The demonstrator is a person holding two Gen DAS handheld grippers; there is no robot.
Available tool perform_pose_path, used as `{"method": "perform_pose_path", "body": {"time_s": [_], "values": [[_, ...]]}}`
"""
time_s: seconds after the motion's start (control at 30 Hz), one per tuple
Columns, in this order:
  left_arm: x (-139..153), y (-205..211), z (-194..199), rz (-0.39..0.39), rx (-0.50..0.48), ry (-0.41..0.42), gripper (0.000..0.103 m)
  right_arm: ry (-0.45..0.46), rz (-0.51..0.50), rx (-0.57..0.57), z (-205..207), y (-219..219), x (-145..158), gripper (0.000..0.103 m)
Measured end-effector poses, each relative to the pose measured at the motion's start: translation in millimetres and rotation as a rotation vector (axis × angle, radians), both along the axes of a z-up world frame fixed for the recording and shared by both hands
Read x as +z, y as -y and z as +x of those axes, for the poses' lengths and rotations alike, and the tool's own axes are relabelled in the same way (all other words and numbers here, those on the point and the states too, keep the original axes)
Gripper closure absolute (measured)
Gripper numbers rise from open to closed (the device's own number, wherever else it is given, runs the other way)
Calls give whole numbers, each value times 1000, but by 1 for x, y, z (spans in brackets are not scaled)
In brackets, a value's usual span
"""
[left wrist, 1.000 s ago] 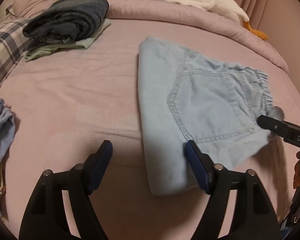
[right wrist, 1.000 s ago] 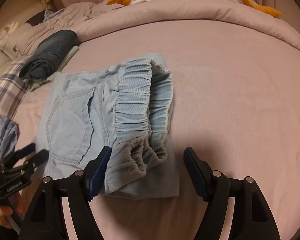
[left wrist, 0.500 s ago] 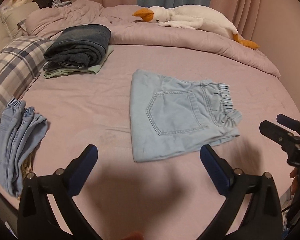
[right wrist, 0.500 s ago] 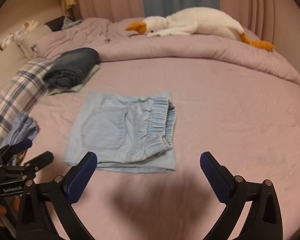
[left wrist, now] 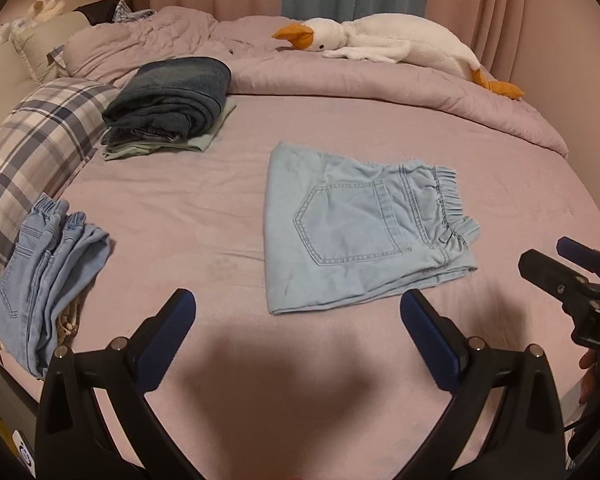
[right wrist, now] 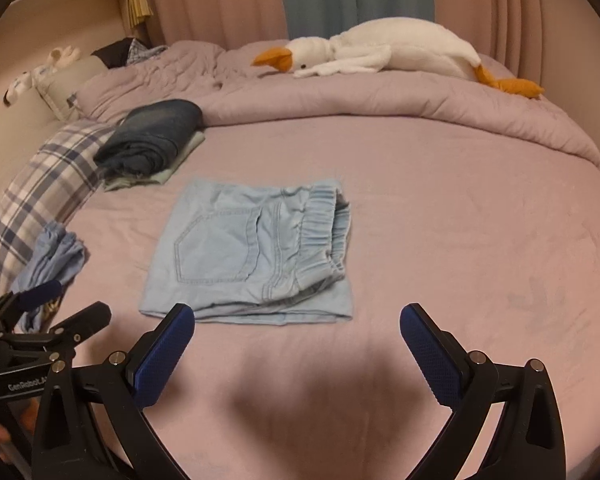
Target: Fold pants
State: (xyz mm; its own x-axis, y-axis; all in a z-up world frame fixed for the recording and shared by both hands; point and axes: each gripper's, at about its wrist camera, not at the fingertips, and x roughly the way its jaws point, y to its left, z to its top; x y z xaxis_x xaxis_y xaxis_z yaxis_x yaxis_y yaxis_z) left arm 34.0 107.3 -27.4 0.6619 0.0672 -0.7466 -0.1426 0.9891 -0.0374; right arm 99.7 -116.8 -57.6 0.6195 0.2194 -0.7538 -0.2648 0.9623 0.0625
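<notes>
Light blue denim pants (left wrist: 360,232) lie folded into a flat rectangle on the pink bed, back pocket up, elastic waistband to the right. They also show in the right wrist view (right wrist: 256,252). My left gripper (left wrist: 298,332) is open and empty, held above the bed in front of the pants. My right gripper (right wrist: 298,340) is open and empty, also short of the pants' near edge. Each gripper shows in the other's view: the right one (left wrist: 572,268) and the left one (right wrist: 48,308).
A stack of folded dark jeans on a green garment (left wrist: 168,108) sits at the back left. More light blue jeans (left wrist: 44,276) lie at the left edge beside a plaid pillow (left wrist: 32,148). A goose plush (left wrist: 384,48) lies on the rolled duvet (left wrist: 380,88) at the back.
Both grippers have pulled back and up from the folded pants and opened wider. The pants stay flat on the bed.
</notes>
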Motion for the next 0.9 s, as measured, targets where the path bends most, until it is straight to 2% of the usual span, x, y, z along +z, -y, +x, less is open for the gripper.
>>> {"method": "perform_pose_path", "body": {"time_s": [0.9], "values": [[4, 0, -2, 6, 5, 9, 0, -3, -17, 17, -6, -15, 0, 1]]}}
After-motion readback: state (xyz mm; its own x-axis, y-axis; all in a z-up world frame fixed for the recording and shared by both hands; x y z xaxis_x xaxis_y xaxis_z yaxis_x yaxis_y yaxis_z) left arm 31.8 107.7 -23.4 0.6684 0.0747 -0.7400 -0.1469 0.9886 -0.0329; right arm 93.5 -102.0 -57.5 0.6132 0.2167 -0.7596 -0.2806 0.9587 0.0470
